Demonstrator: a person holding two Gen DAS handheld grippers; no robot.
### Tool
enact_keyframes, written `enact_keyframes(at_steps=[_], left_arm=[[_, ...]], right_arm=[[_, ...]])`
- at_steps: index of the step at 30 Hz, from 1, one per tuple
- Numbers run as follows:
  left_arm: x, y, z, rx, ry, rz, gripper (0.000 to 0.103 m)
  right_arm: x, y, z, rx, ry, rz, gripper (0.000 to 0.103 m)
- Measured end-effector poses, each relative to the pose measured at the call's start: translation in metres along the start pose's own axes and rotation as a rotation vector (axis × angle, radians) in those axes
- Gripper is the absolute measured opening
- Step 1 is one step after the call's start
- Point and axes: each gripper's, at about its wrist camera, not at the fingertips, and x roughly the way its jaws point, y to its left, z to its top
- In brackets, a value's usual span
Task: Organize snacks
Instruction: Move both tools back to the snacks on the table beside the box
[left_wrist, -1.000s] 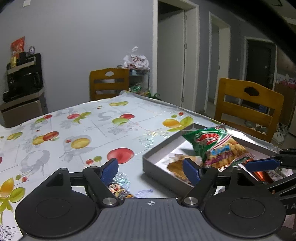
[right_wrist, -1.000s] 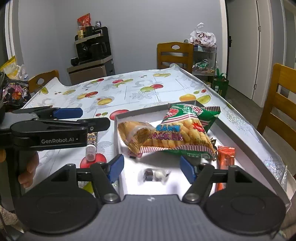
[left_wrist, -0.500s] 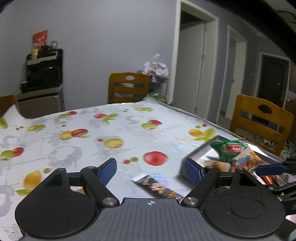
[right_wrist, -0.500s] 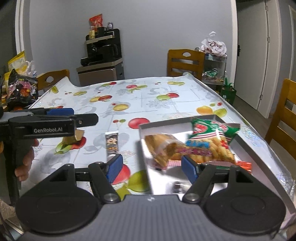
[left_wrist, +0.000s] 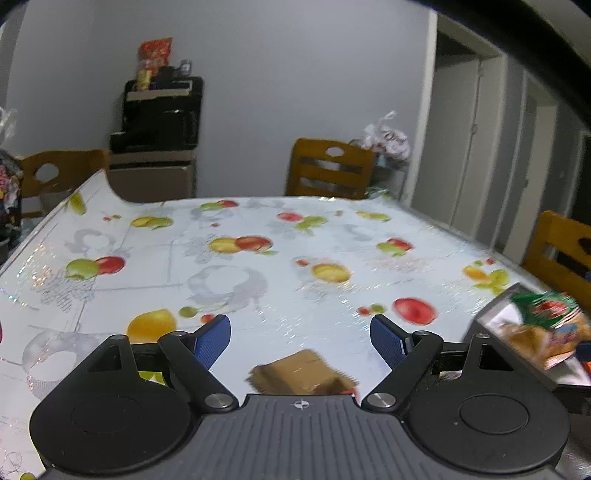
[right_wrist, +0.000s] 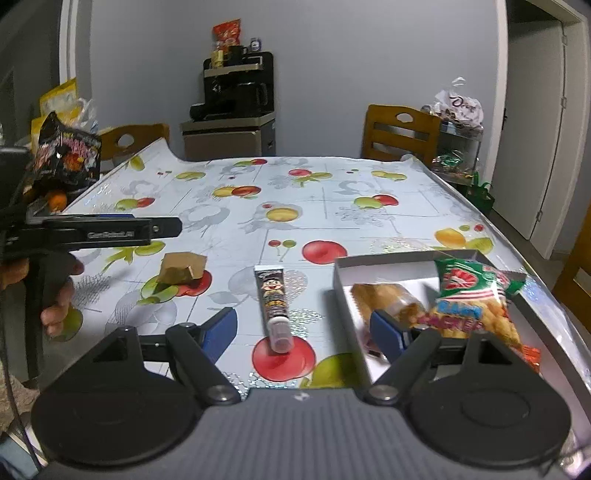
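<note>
In the left wrist view, the left gripper (left_wrist: 301, 334) had its jaws spread wide and held nothing. It hung over the table (left_wrist: 258, 266), with a brown packet (left_wrist: 299, 373) lying on the fruit-print cloth just below and between the blue fingertips (left_wrist: 212, 339), not touched by them. At the right edge sat the grey box (left_wrist: 517, 354), holding a green-and-orange cracker bag (left_wrist: 546, 325); motion blur hid the rest of its contents. Half a second earlier this view had shown the cartoon-printed tube between the fingers and the box closer in; the camera had since swung left, so the brown packet came into view and the box slid toward the edge.

In the right wrist view, the right gripper (right_wrist: 303, 328) was likewise wide open and empty. A tube (right_wrist: 275, 302) with a cartoon face lay on the cloth between its fingers, untouched. The box (right_wrist: 343, 280) stood just right of the tube, with the cracker bag (right_wrist: 469, 302) and a yellow pastry packet (right_wrist: 384, 299) inside, plus an orange wrapper (right_wrist: 530, 354) at its near corner. The left gripper (right_wrist: 110, 230) hovered at the left, above the brown packet (right_wrist: 183, 267). Compared with half a second before, the tube and box sat nearer this camera.
</note>
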Motion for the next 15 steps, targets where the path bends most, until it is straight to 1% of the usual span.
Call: enact_keyframes(at_steps=[7,15], left_arm=[[0.024,0.009,-0.018,-0.012,0.094,0.001,0.083],[0.038,0.003,-0.021,-0.003,0.112,0.000,0.084]], right_arm=[[0.013,0.016,0.000,-0.036,0.026,0.009,0.080],[0.036,0.028,0.000,-0.066,0.061,0.012,0.080]])
